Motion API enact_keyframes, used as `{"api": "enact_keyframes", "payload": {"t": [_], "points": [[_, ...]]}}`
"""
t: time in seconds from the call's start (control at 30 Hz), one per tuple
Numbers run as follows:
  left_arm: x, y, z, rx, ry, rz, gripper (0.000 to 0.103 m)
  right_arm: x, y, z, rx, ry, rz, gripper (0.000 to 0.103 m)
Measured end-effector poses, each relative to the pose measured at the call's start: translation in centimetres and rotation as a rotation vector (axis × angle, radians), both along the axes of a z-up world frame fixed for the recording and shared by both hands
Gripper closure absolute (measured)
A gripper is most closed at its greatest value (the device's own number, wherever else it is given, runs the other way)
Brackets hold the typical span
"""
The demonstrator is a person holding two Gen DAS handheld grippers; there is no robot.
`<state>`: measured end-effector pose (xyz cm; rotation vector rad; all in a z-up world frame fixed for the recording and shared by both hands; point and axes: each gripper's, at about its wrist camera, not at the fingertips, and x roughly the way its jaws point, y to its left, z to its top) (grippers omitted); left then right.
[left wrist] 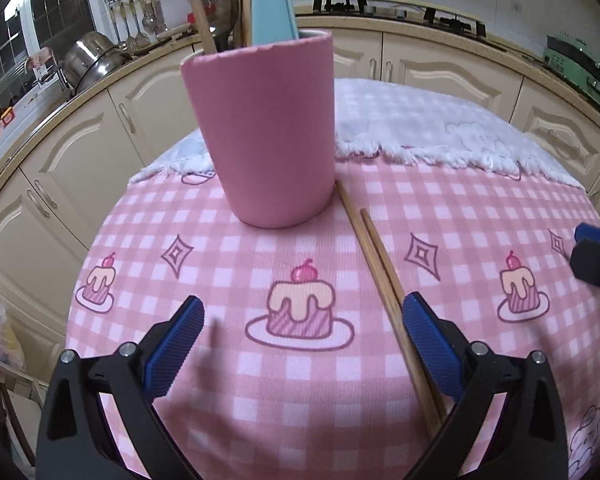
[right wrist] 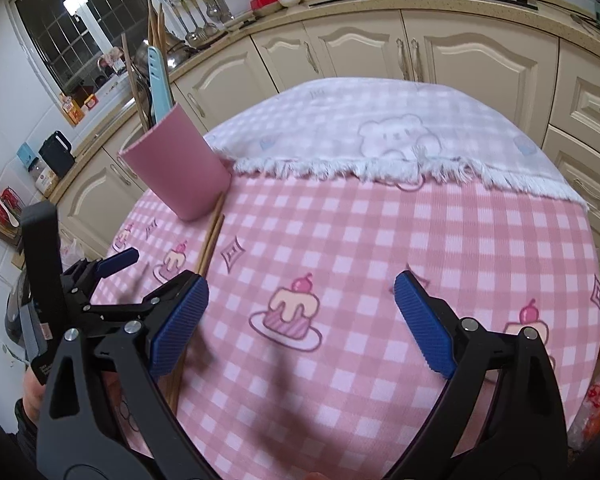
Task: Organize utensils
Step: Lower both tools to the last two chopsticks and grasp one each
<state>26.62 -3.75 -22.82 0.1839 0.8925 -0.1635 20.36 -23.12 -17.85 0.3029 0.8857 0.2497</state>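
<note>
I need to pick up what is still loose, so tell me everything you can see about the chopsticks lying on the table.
The chopsticks are a pair of plain light-brown sticks, wood by the look, lying flat, close together, on the pink checked tablecloth. One end reaches the base of the pink cup; the other passes under the left tool's right finger. Neither tool holds them.

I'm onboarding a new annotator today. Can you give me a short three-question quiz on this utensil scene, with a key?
1. True or false: the pink cup lies tipped on its side.
2. The pair of wooden chopsticks on the checked tablecloth lies: A) left of the cup, B) from the cup's right base toward the camera, C) on the white towel.
3. Fill in: both the left gripper and the right gripper are ____ and hold nothing.

Key: 1 false, it stands upright; 2 B; 3 open.
</note>
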Motion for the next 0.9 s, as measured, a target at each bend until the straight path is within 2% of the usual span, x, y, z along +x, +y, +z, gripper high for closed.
{"api": "enact_keyframes", "payload": {"t": [0.43, 0.5, 0.57, 0.7, 0.83, 0.9], "points": [[0.8, 0.8, -0.4, -0.065, 0.046, 0.018, 0.005, -2.3, 4.9, -1.4, -0.153, 0.036, 0.120, 0.011], [1.2, 0.3, -0.9, -0.052, 0.074, 0.010, 0.005, -2.8, 5.9, -1.5, -0.191, 0.030, 0.144, 0.011], [1.2, -0.3, -0.8, -0.016, 0.054, 0.009, 0.005, -3.2, 6.8, -1.7, -0.219, 0.027, 0.154, 0.011], [0.9, 0.6, -0.7, -0.055, 0.069, 0.014, 0.005, -3.7, 8.5, -2.0, -0.275, 0.019, 0.173, 0.011], [0.6, 1.1, -0.6, -0.053, 0.069, 0.000, 0.006, -3.3, 9.7, -2.3, -0.356, 0.005, 0.171, 0.011], [0.5, 1.4, -0.6, -0.051, 0.071, -0.008, 0.006, -3.2, 10.3, -2.5, -0.408, -0.008, 0.192, 0.021]]}}
